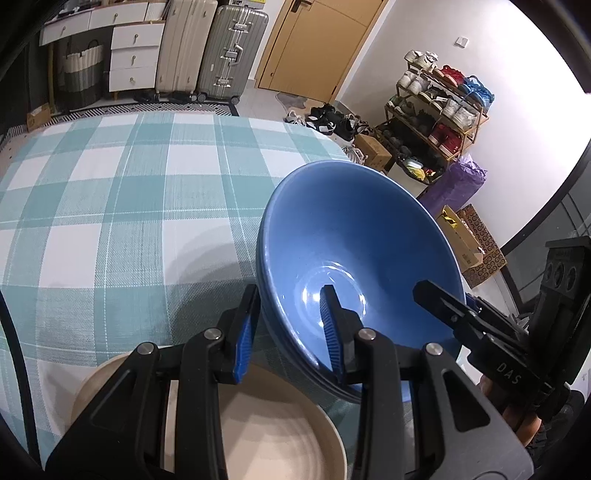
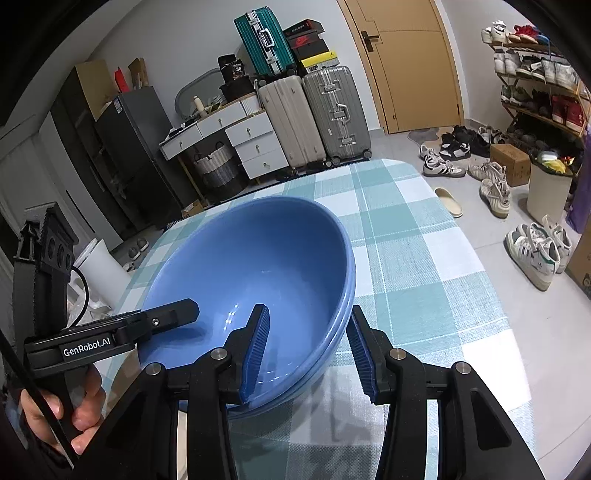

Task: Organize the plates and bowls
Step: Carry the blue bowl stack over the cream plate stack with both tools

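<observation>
left gripper [image 1: 290, 325]: jaws apart, straddling stacked blue bowls [image 1: 354, 251] near rim | right gripper [image 2: 308, 349]: jaws apart, straddling opposite rim

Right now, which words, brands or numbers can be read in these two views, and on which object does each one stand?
"GenRobot.AI": white letters on the black body of the left gripper, seen in the right wrist view.
"DAS": pale letters on the black body of the right gripper, seen in the left wrist view.
Print on the black shoe boxes and the small black bag: too small to read.
</observation>
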A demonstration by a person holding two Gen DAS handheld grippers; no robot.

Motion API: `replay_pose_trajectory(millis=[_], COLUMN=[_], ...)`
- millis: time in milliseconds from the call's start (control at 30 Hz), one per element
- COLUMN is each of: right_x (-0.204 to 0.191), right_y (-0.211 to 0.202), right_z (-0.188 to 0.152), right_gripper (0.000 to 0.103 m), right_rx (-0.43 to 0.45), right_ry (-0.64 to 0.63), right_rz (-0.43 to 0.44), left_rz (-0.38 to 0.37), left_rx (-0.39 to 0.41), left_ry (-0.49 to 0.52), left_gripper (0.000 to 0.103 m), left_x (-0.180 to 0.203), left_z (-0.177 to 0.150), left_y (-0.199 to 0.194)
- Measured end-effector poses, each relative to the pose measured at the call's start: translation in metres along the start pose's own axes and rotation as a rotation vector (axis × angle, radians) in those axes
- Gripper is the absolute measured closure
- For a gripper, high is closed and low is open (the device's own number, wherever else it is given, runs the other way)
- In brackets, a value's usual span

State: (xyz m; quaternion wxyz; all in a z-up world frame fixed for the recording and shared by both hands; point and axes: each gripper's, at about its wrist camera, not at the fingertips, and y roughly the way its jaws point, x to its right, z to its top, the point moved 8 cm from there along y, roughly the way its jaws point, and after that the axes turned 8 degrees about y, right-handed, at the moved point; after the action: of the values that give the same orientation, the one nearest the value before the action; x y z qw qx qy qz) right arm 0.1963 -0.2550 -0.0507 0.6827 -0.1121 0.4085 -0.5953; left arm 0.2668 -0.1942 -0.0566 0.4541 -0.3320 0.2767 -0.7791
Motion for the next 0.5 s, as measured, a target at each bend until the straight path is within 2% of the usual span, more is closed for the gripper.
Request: replay_pose_trajectory(millis=[500], right_x=[-0.019], right_y=[-0.044], right_z=[-0.001], right_gripper=[0.058], right_rx=[0.058], right_ry=[-0.035], right_rz=[0.009], left_rz=[0.017], left_rx=[0.075], left_ry=[0.037], left_gripper=[0.073], left_x=[0.019], left_z=[-0.004], left_y=[-0.050])
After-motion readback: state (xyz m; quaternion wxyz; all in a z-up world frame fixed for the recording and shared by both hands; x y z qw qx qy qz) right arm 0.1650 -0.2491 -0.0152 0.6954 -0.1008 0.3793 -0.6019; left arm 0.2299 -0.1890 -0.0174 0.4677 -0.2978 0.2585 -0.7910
